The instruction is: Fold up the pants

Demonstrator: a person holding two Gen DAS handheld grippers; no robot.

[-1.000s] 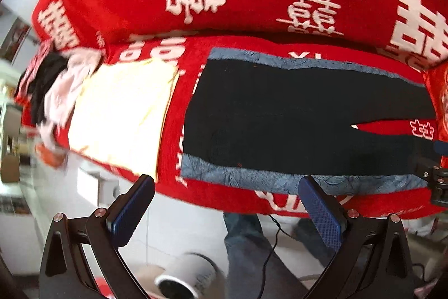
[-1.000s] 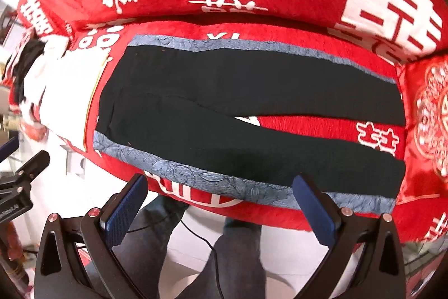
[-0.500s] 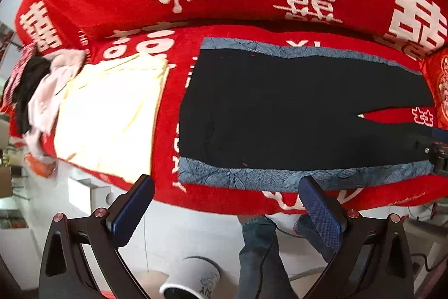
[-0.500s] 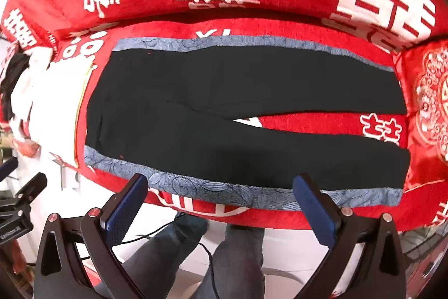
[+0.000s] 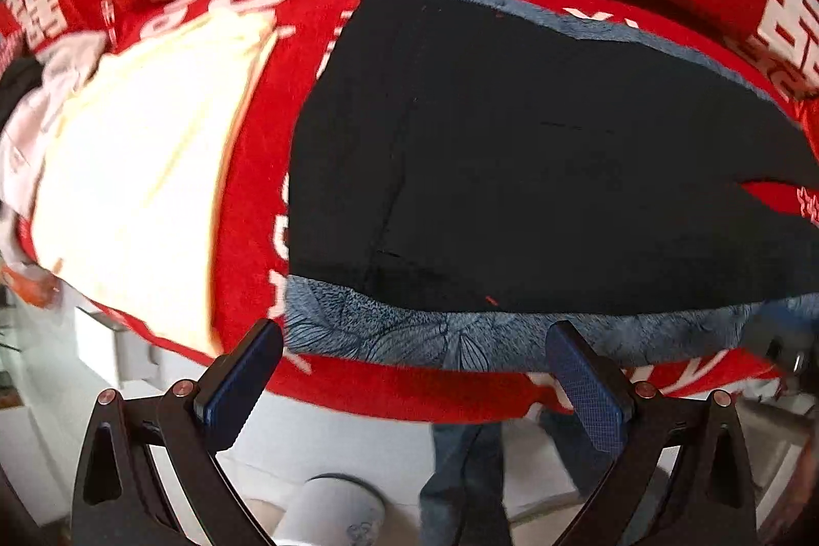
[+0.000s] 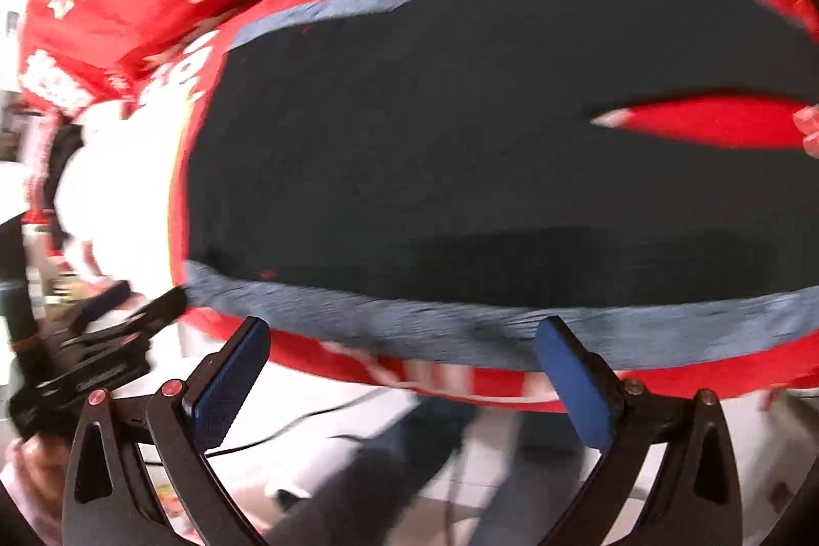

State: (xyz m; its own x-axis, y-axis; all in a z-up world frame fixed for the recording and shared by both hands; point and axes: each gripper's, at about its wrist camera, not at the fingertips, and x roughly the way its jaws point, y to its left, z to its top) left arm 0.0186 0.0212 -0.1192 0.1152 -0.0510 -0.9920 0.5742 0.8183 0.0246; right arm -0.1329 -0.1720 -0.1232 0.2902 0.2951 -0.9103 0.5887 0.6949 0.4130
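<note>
- Left gripper [image 5: 414,372]: two black triangular arms with cut-out slots, each tipped with a dark blue, finely cross-hatched pad [image 5: 588,387]
- Silver-red screw heads [image 5: 182,388] dot the joints of its black frame
- Right gripper [image 6: 402,372]: the same black frame, blue textured pads [image 6: 573,385] and small red-tinted screws [image 6: 171,388]
- The left gripper seen from the right camera [image 6: 97,351] as a blurred black body with faint lettering
- Person's legs [image 5: 460,479] in blue jeans, below the grippers
- A thin black cable [image 6: 286,431] trails beside the trousers
</note>
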